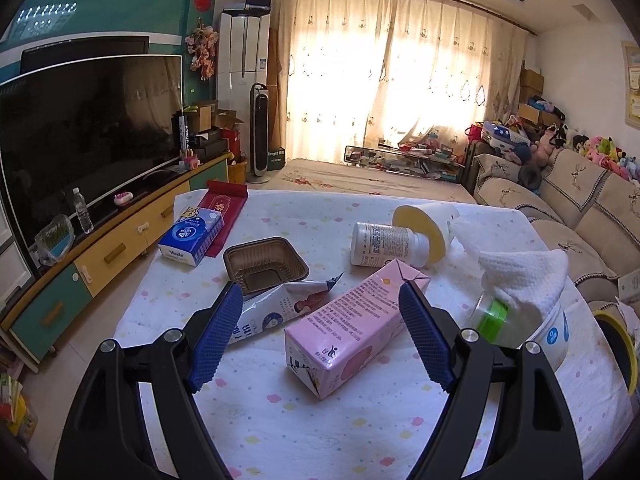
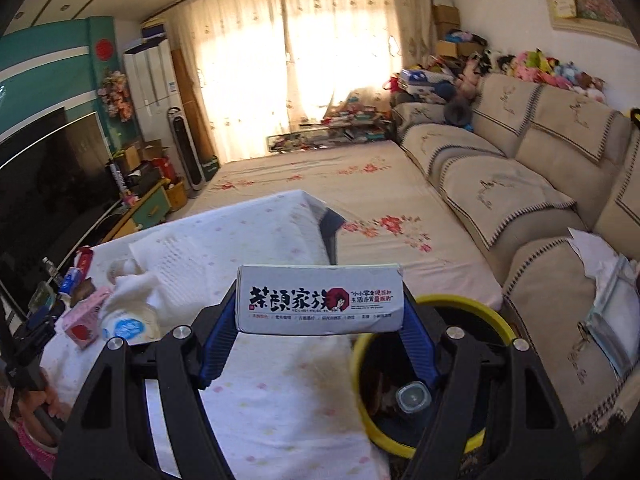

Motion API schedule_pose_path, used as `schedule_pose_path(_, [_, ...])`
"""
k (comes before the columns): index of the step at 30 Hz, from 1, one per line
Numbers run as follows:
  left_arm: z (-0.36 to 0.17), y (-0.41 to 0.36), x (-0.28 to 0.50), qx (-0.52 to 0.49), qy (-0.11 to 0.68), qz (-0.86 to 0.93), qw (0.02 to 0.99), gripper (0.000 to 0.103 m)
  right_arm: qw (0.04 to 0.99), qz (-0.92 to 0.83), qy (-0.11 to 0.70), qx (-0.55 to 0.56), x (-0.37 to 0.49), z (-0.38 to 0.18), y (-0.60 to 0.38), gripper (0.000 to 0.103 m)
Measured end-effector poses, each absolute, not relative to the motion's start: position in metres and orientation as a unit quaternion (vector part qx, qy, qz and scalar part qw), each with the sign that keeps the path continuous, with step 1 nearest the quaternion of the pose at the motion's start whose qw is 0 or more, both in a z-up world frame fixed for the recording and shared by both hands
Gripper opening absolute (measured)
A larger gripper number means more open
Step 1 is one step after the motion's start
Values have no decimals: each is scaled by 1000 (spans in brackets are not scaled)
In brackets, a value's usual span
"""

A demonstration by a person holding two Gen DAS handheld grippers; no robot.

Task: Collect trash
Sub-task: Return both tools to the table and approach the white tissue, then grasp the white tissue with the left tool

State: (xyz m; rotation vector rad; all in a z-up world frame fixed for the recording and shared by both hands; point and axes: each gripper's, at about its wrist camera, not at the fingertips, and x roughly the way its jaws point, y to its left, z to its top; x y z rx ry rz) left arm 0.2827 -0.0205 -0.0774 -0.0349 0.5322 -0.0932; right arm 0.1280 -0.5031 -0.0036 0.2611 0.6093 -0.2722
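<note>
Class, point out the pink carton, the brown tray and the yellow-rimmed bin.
pink carton (image 1: 344, 326): left wrist view, printed side.
brown tray (image 1: 265, 266): left wrist view, inner floor.
yellow-rimmed bin (image 2: 460, 303): right wrist view, far rim.

The left wrist view looks from just behind the left gripper (image 1: 320, 336), angled down over the table (image 1: 280, 432) toward the curtains (image 1: 384, 80), with the TV (image 1: 88, 136) on its left and the sofa (image 1: 576, 200) on its right. The right wrist view sits behind the right gripper (image 2: 318, 340), also tilted down and facing the curtains, but placed nearer the sofa, over the table's edge and a yellow bin (image 2: 432, 368). Both views share the table, pink carton (image 1: 344, 328), curtains, TV and sofa.
</note>
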Motion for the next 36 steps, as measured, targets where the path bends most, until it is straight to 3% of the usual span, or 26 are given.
schedule_pose_path(13, [-81, -37, 282, 17, 263, -54, 963, 80, 864, -259, 394, 177, 121, -113, -586, 69])
schedule_pose_path(18, [-80, -37, 281, 17, 264, -56, 963, 80, 864, -276, 387, 165, 121, -115, -590, 77])
schedule_pose_path(26, [-74, -49, 274, 15, 259, -88, 962, 85, 869, -270, 379, 165, 119, -110, -586, 78])
schedule_pose_path(36, [-47, -137, 264, 78, 267, -201, 939, 85, 874, -265, 368, 174, 103, -103, -590, 78])
